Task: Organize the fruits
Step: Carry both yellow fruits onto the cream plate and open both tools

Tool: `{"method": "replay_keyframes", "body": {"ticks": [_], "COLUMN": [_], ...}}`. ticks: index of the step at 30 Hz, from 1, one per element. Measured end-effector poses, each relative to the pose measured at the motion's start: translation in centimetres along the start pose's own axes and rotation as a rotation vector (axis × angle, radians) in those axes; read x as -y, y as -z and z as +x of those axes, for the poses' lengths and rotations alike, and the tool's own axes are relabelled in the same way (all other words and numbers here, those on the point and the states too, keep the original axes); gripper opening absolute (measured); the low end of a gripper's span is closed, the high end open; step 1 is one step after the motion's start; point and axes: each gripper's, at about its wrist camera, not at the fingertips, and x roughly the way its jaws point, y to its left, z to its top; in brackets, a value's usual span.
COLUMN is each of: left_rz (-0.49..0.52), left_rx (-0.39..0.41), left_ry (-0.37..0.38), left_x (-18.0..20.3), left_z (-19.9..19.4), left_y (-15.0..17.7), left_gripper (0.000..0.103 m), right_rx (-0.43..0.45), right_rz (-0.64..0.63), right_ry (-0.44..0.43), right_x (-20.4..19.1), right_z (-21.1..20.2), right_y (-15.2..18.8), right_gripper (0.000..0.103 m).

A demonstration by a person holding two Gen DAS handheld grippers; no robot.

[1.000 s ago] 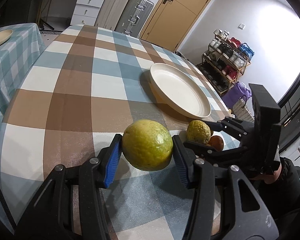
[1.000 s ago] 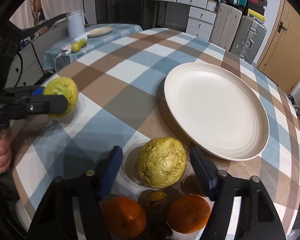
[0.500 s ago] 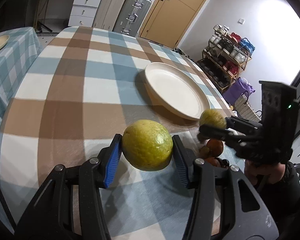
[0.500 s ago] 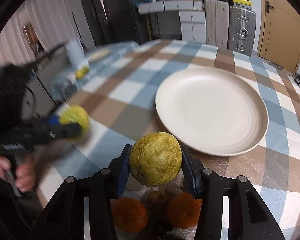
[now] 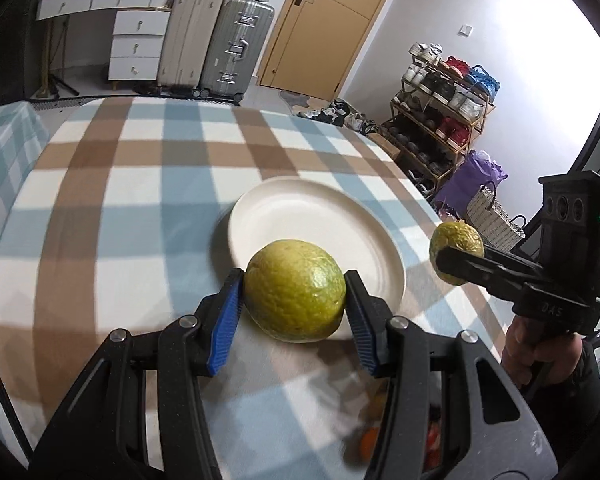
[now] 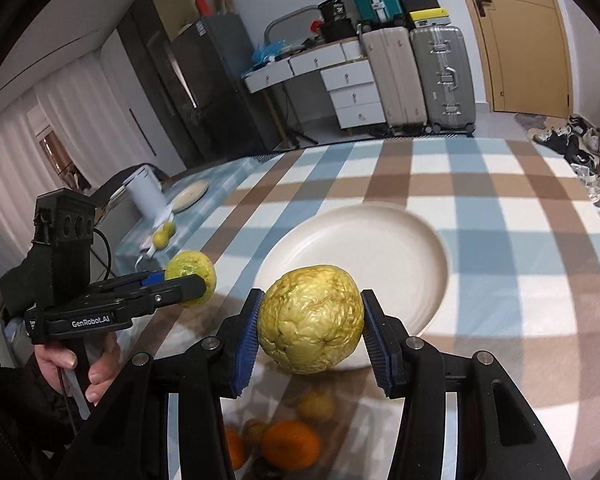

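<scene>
Left hand-held gripper (image 5: 294, 300) clamps a green fruit (image 5: 295, 290); right hand-held gripper (image 6: 310, 330) clamps a wrinkled yellow fruit (image 6: 310, 324), both lower centre before the plate (image 6: 380, 240).

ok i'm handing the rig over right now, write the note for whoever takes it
Left tongs: shut on a green-yellow citrus, held off the table.
Right tongs: just closed on a wrinkled yellow fruit, also held off the table.
White plate: nothing on it.
Still on the cloth near you: oranges and a small yellow fruit.
Done: two fruits picked. Left: put them on the plate, probably, then the rest.
</scene>
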Motion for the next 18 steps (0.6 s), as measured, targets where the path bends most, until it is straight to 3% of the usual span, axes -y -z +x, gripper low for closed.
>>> {"method": "replay_keyframes", "body": {"ticks": [10, 18], "left_rz": [0.013, 0.017], "left_rx": [-0.064, -0.116], "left_ry": [0.03, 0.023], "left_x": [0.6, -0.6], "left_z": [7.4, 12.4], "left_y": [-5.7, -7.1], "left_gripper": [0.047, 0.047], "right_rx": [0.012, -0.055], "right_rz": [-0.029, 0.019], "right_ry": [0.01, -0.013], "right_x": [3.0, 5.8], "right_z": [3.9, 9.4], "right_y": [-4.6, -6.4], "right_gripper": [0.048, 0.048]}}
